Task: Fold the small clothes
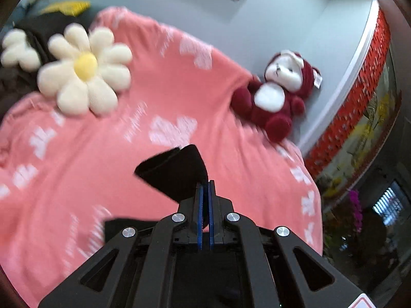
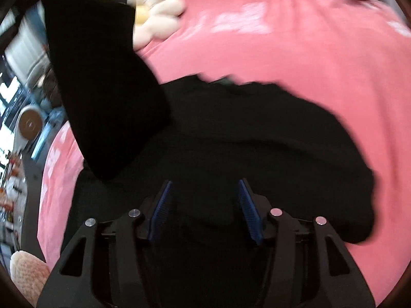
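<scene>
above the pink blanket [image 1: 179, 82], my left gripper [image 1: 205, 187] is clenched on a corner of the black garment [image 2: 257, 141]. my right gripper [image 2: 203, 192] hangs released just over its spread body, nearer the flat part.

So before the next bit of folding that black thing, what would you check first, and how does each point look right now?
1. Left gripper shut on the black garment: ok.
2. Right gripper jaws open above the cloth, ready to grasp: ok.
3. Lifted corner free of the daisy pillow: ok.
4. Plush bear away from the garment: ok.
5. Garment lying flat on the pink blanket: cannot tell, the views are blurred.
</scene>
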`<control>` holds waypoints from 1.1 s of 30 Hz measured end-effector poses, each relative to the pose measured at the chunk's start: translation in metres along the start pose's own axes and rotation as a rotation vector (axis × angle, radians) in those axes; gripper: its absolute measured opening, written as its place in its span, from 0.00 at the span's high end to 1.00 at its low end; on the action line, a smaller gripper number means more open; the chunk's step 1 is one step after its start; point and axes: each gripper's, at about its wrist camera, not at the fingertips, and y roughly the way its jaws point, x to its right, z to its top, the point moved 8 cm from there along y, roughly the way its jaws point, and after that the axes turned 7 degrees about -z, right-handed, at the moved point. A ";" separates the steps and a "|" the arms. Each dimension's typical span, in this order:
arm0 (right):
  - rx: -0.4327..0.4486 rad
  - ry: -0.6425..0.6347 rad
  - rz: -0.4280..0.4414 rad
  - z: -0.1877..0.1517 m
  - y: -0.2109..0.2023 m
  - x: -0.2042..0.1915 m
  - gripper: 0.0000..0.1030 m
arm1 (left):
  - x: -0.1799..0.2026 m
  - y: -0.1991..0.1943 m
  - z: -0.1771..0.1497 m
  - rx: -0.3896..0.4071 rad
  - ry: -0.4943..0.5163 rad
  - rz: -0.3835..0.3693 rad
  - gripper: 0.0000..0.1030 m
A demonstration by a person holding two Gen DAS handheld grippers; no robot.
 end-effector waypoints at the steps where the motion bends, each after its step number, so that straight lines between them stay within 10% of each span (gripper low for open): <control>1: -0.015 -0.027 0.011 0.001 0.013 -0.019 0.50 | -0.005 -0.012 0.008 0.022 0.004 0.024 0.98; 5: 0.011 -0.149 -0.106 0.005 0.040 -0.051 0.41 | -0.019 -0.035 0.028 0.055 0.022 0.065 0.98; 6: 0.025 -0.173 -0.134 0.008 0.042 -0.054 0.48 | -0.020 -0.038 0.030 0.055 0.034 0.070 0.98; 8: 0.022 -0.119 -0.142 0.021 0.039 -0.049 0.96 | -0.021 -0.043 0.033 0.053 0.051 0.074 0.98; 14: 0.226 0.211 0.093 0.094 -0.027 -0.035 0.96 | -0.023 -0.048 0.036 0.066 0.030 0.043 0.98; 18: 0.067 0.301 0.323 0.097 0.023 -0.069 0.90 | -0.020 -0.044 0.033 0.062 0.028 0.041 0.98; 20: -0.082 0.217 0.207 0.067 0.067 -0.081 0.89 | -0.016 -0.038 0.027 0.043 0.039 0.047 0.98; 25: 0.079 0.280 0.182 0.028 0.004 -0.026 0.86 | 0.010 -0.013 -0.006 -0.035 0.088 0.002 0.98; 28: 0.183 0.320 -0.113 -0.018 -0.049 0.068 0.51 | 0.030 0.005 -0.032 -0.084 0.112 -0.037 0.98; 30: 0.177 0.303 -0.294 -0.045 -0.061 0.112 0.48 | 0.043 0.019 -0.048 -0.115 0.106 -0.064 0.98; 33: 0.096 0.319 -0.316 -0.067 -0.044 0.145 0.49 | 0.060 0.033 -0.065 -0.141 0.115 -0.076 0.98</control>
